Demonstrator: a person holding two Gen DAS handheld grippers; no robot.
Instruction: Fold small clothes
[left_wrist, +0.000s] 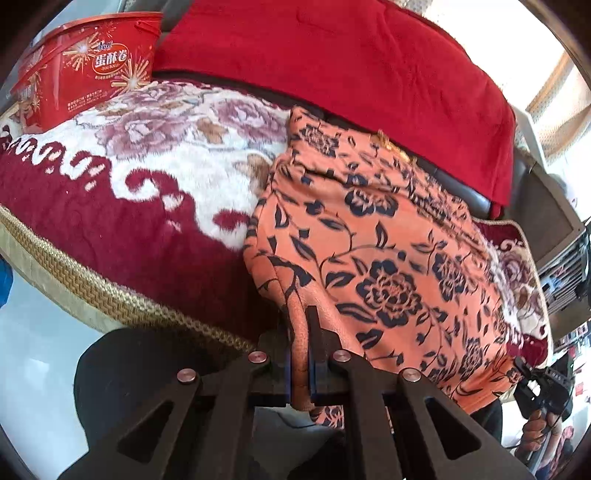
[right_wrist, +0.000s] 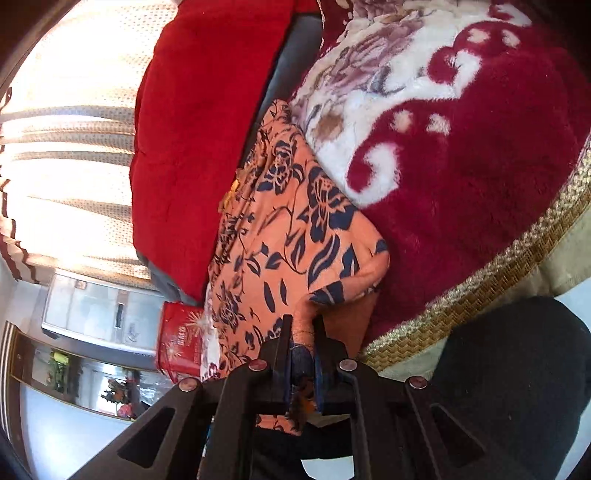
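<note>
Plush maroon-and-cream floral blanket (left_wrist: 122, 192) covers the seat, and on it lies the orange garment (left_wrist: 369, 240) with dark blue flowers, spread flat with its near edge lifted off the blanket's braided border. Left gripper (left_wrist: 301, 354) is clamped narrow on a fold of that edge; right gripper (right_wrist: 303, 354) pinches another bunched corner of the same garment. Behind the garment leans a red cushion (left_wrist: 351, 74), and beside the cushion, at the blanket's far corner, stands a red snack tub (left_wrist: 92, 70)
</note>
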